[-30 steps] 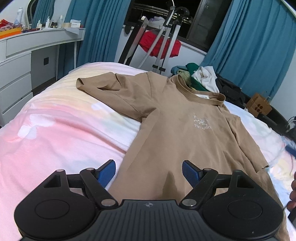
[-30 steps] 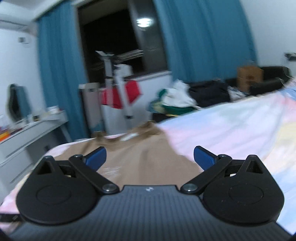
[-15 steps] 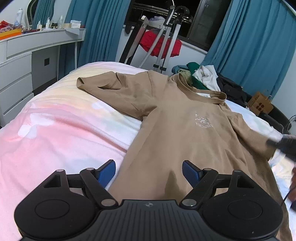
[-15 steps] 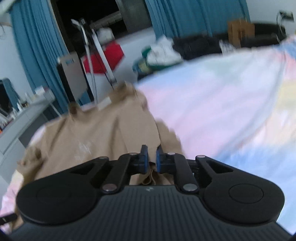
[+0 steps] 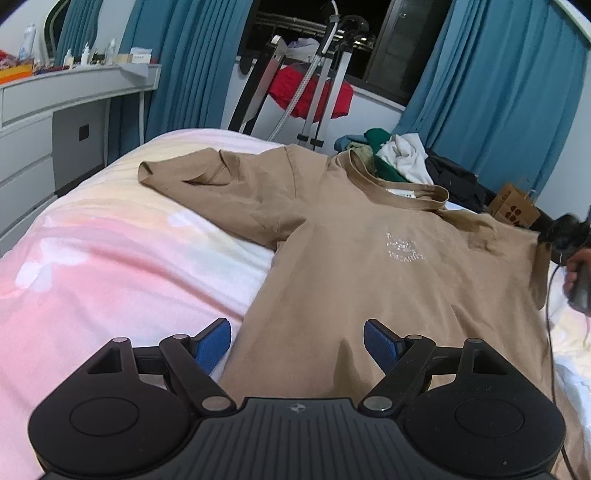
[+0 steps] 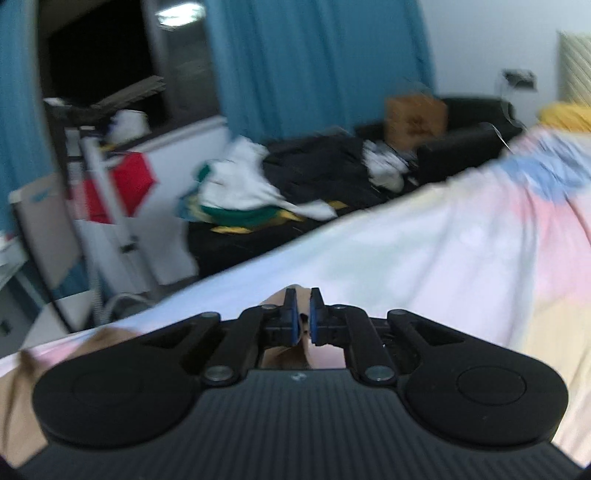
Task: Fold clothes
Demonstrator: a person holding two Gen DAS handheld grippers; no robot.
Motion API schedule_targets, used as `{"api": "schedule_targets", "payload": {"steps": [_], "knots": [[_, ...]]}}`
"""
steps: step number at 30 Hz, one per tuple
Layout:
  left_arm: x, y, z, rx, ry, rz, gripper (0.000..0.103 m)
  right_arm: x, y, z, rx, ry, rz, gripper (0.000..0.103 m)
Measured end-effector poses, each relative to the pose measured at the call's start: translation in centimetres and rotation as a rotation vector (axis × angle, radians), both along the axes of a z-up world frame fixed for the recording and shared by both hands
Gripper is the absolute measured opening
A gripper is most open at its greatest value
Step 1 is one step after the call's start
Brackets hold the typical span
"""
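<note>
Currently: tan cotton short-sleeve T-shirt flat, face-up on pastel bed. Right claw clamped on sleeve fabric; left claw apart over hem. Advice: draw sleeve inward toward printed logo, keep fabric taut.

Even indoor light, window dark; left view sharp, edges bowed (fisheye), right view motion-blurred, with perhaps a lamp glare reflected

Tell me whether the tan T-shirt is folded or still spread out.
Spread: the tan T-shirt lies open on the bed, left sleeve out; the right gripper pinches tan cloth.
</note>
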State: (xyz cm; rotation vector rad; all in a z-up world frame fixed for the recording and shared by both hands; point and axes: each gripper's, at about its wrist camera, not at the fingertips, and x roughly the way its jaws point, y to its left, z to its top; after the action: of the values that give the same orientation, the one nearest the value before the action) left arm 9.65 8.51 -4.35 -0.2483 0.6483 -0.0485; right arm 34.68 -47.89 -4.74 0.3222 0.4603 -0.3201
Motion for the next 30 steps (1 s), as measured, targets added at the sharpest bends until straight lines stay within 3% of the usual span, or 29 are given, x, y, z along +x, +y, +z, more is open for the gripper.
{"api": "schedule_targets", "payload": {"steps": [2,5,8,10,13,18,22,25,30], "knots": [[0.5,0.0,-0.4,0.004,0.005,-0.009,0.081,1.1,-1.7,-2.3,0.001,0.042,-0.048,0.009],[1.1,0.1,-0.8,0.004,0.013,-0.014,0.081,1.5,-3.7,-4.9,0.11,0.057,-0.075,0.011],[1.3,0.3,-0.8,-0.009,0.013,-0.015,0.081,0.2,-3.8,-5.4,0.153,0.038,-0.091,0.018],[1.1,0.5,-0.6,-0.02,0.01,-0.014,0.081,-0.8,-2.8,-4.7,0.117,0.034,-0.116,0.052],[0.6,0.8,-0.1,-0.048,0.005,-0.008,0.081,-4.4,-0.4,-2.5,0.081,-0.022,-0.075,0.074],[-0.6,1.8,1.1,-0.089,-0.023,0.015,0.081,-11.9,5.8,1.3,0.051,-0.046,0.05,0.073],[-1.7,2.8,2.2,-0.107,-0.057,0.045,0.077,-19.0,11.4,2.9,0.134,-0.02,0.171,0.073],[-2.2,3.2,2.9,-0.07,-0.081,0.055,0.076,-23.8,15.2,3.1,0.225,0.018,0.261,0.073],[-1.3,3.9,4.0,0.046,-0.099,0.063,0.072,-27.8,18.8,2.0,0.384,0.069,0.37,0.073]]}}
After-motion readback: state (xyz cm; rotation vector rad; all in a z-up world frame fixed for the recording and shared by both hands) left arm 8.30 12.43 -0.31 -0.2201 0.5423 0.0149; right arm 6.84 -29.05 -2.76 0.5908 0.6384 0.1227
